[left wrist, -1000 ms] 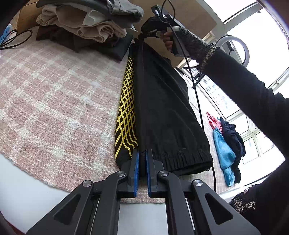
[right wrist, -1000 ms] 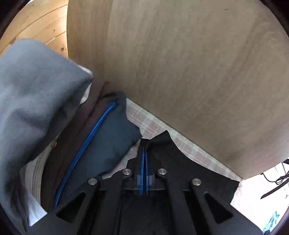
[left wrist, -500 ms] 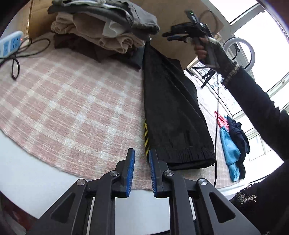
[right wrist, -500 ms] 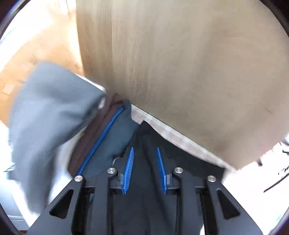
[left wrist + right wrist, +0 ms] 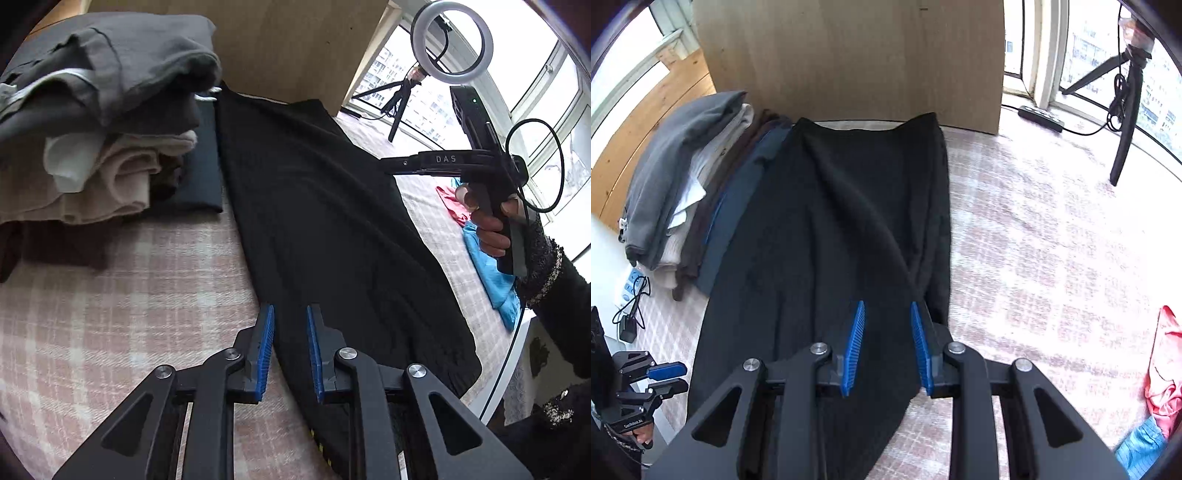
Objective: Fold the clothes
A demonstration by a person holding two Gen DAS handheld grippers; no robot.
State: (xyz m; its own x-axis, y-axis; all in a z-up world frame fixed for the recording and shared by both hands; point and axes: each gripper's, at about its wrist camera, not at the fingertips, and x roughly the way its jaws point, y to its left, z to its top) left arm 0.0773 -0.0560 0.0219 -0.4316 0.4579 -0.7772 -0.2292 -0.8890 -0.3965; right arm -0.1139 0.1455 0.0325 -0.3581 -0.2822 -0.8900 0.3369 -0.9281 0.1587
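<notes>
Black trousers (image 5: 332,221) lie flat and lengthwise on the pink plaid cloth (image 5: 110,314), waist end against the wooden board (image 5: 849,55). A sliver of their yellow pattern shows at the near hem. My left gripper (image 5: 290,314) is open above the trousers' left edge near the cuff, with nothing between its blue pads (image 5: 266,347). My right gripper (image 5: 886,314) is open over the trousers (image 5: 831,240) near their right edge, holding nothing. A hand (image 5: 487,221) holds the right gripper (image 5: 391,166) above the cloth. The left gripper (image 5: 677,377) shows at lower left.
A stack of folded clothes (image 5: 110,110) sits left of the trousers, touching them. Blue and red garments (image 5: 487,266) lie at the right edge. A ring light (image 5: 447,40) on a tripod (image 5: 1126,110) and a black power strip (image 5: 1039,118) stand by the window. A white power strip (image 5: 629,284) lies at left.
Both grippers opened and let go of the trousers, which now lie flat. The right gripper drew back from the waist end; the left moved forward over the cuff.
</notes>
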